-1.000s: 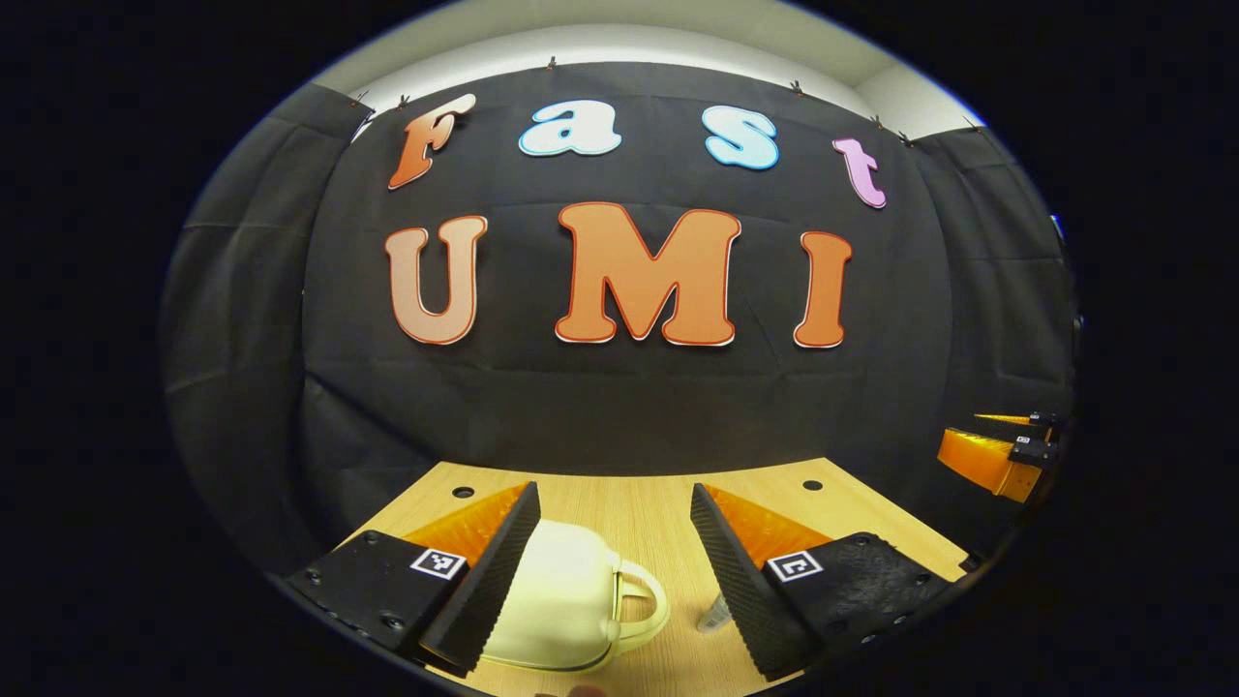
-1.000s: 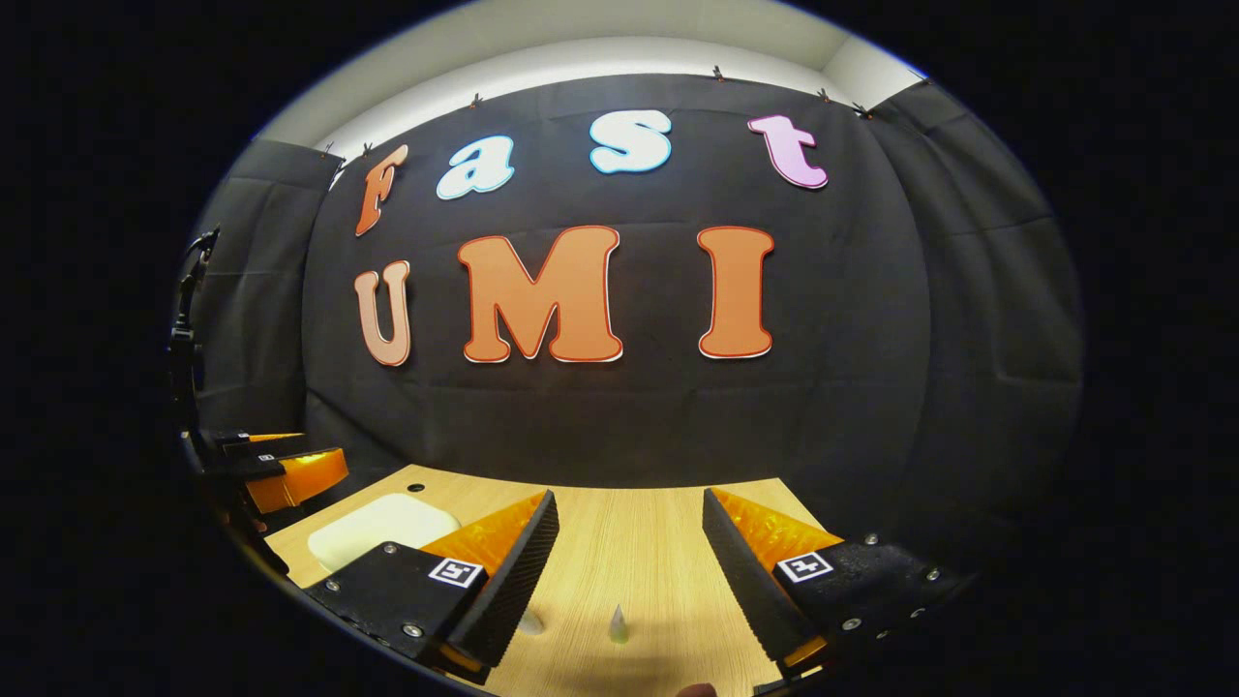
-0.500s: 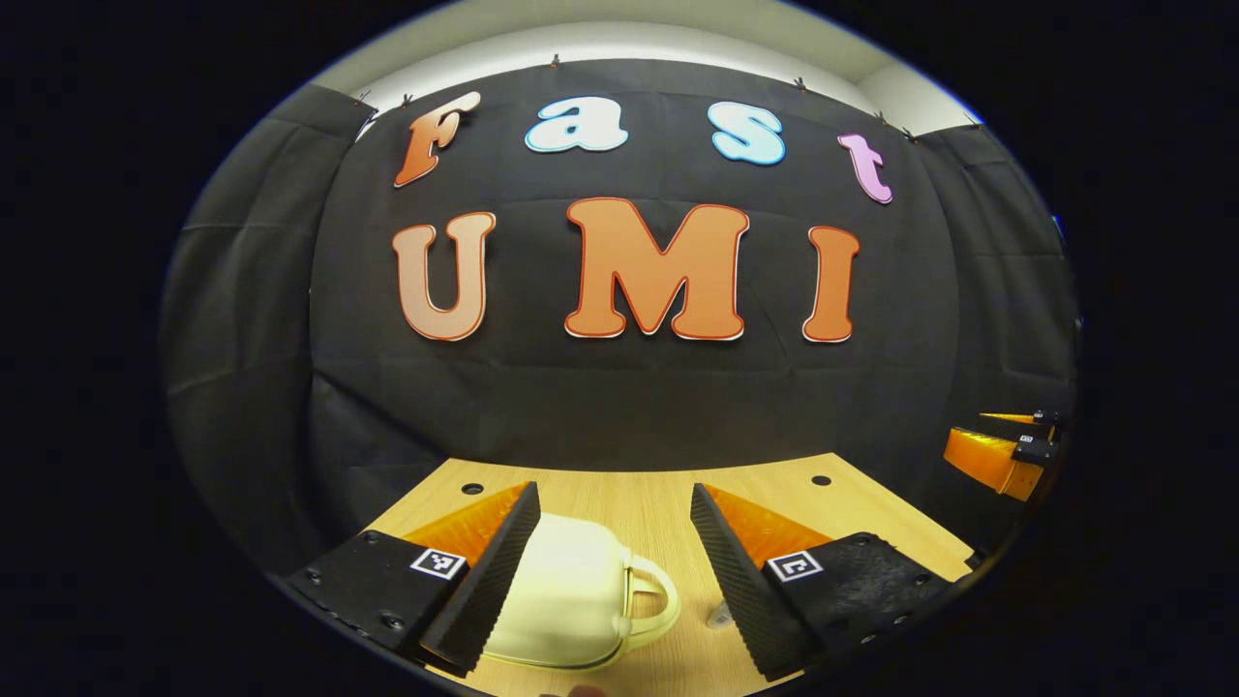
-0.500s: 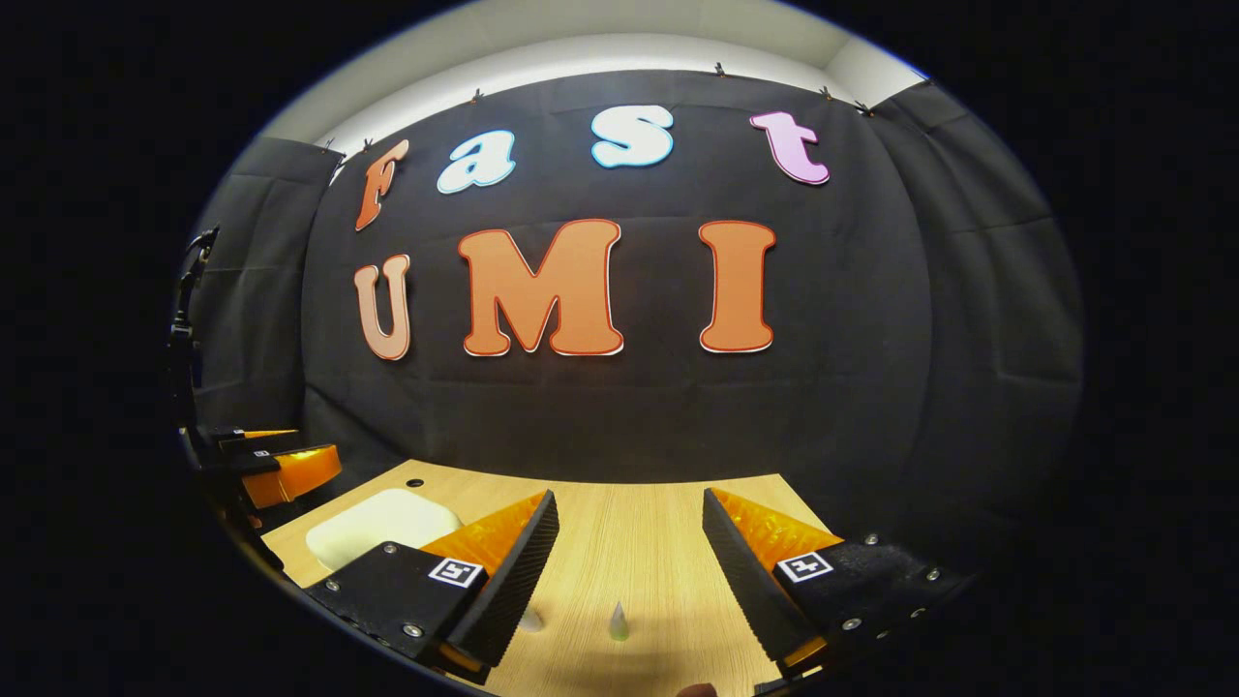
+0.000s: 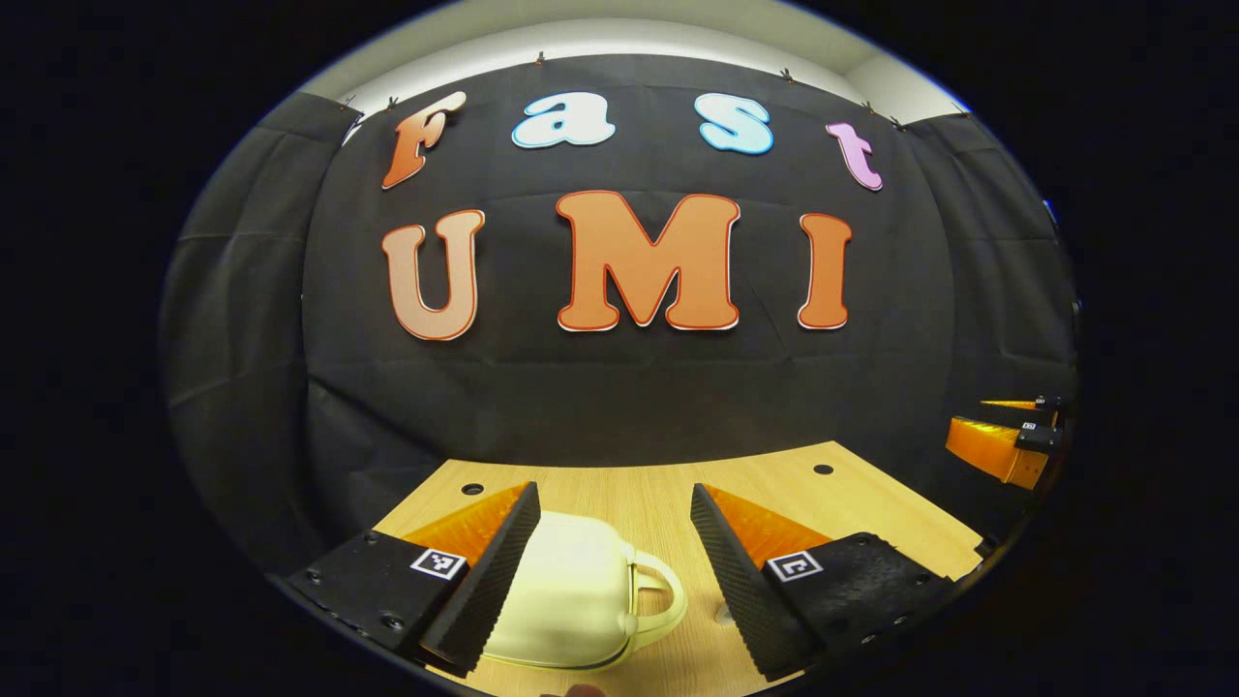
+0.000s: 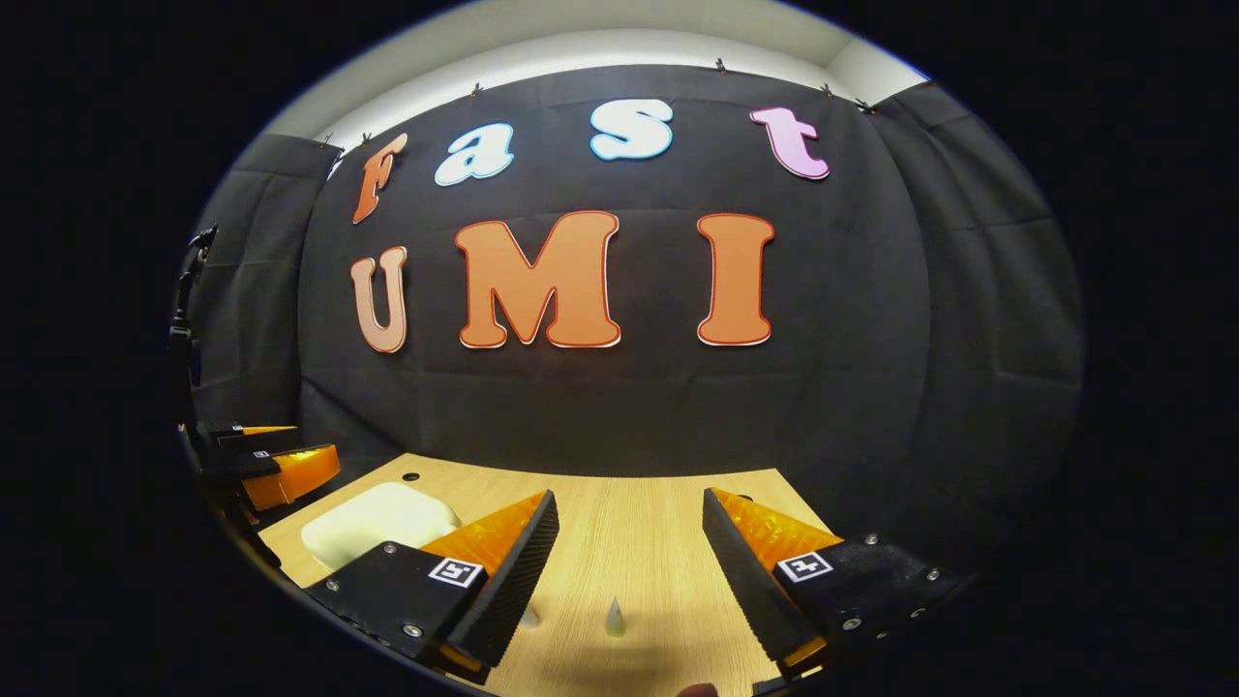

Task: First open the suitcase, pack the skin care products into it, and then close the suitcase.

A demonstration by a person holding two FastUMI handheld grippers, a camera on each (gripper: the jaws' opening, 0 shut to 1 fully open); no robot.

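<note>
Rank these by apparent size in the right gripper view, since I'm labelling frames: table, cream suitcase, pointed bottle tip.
1. Table, largest.
2. Cream suitcase, partly hidden behind the right gripper.
3. Pointed bottle tip, smallest.

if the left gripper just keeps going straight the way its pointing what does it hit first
Most likely the small cream hard-shell suitcase, lying closed on the wooden table between the open left gripper fingers. Past it stands the black cloth wall. Depth is unclear.

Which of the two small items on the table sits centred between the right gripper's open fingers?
The pointed, cone-tipped item does, standing upright in the gap of the right gripper. The other pale item is half hidden beside the gripper's left finger.
</note>
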